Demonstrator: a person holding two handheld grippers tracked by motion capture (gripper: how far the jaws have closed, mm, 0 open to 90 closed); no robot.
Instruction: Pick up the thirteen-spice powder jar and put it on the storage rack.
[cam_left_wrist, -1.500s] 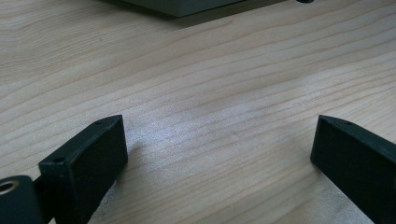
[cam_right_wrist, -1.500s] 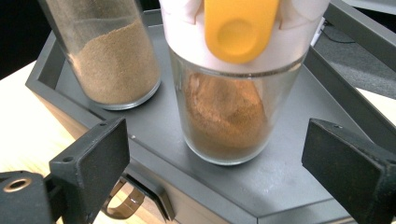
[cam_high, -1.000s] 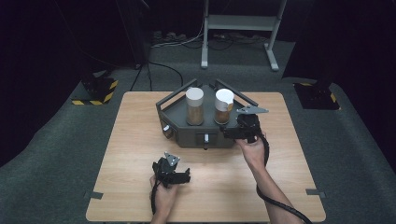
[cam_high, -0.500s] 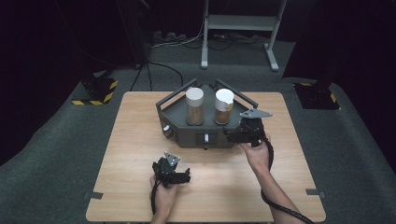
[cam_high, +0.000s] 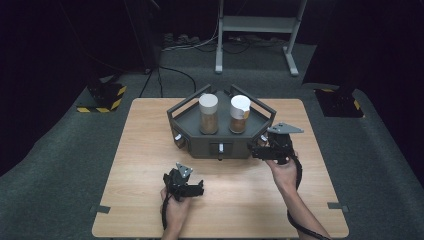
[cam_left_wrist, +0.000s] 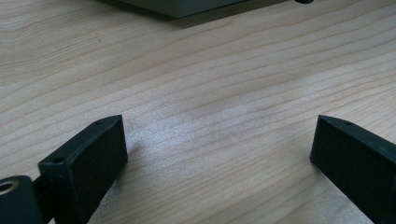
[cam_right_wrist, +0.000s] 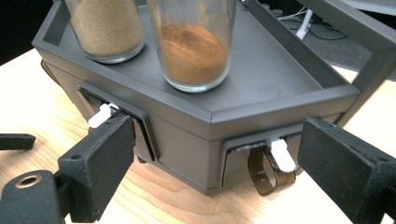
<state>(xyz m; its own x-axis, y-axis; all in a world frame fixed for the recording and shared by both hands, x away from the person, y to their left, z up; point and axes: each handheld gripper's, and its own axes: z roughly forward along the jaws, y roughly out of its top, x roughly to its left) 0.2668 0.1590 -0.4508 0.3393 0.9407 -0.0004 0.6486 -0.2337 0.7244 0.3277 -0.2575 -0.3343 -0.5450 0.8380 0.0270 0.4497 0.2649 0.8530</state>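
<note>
A dark grey six-sided rack (cam_high: 220, 145) stands at the back middle of the wooden table. On it are two glass jars of brown powder with white lids, one on the left (cam_high: 208, 115) and one on the right (cam_high: 240, 114). My right gripper (cam_high: 256, 150) is at the rack's front right corner, pointing at it. Its jaws have just been closing a little but stand open, with nothing pressed between them (cam_right_wrist: 217, 126). Ahead of them is a small drawer with a white knob (cam_right_wrist: 282, 154) and a brown loop (cam_right_wrist: 264, 175). My left gripper (cam_high: 197, 189) rests open on the table (cam_left_wrist: 217, 135).
A second drawer with a white knob (cam_right_wrist: 100, 115) sits in the rack's front face. Bare table top (cam_high: 240, 200) lies in front of the rack. Beyond the table are dark floor, cables and a metal stand (cam_high: 255, 30).
My right gripper has shifted right and slightly toward the person, along the rack's front right corner. The left gripper has not moved.
</note>
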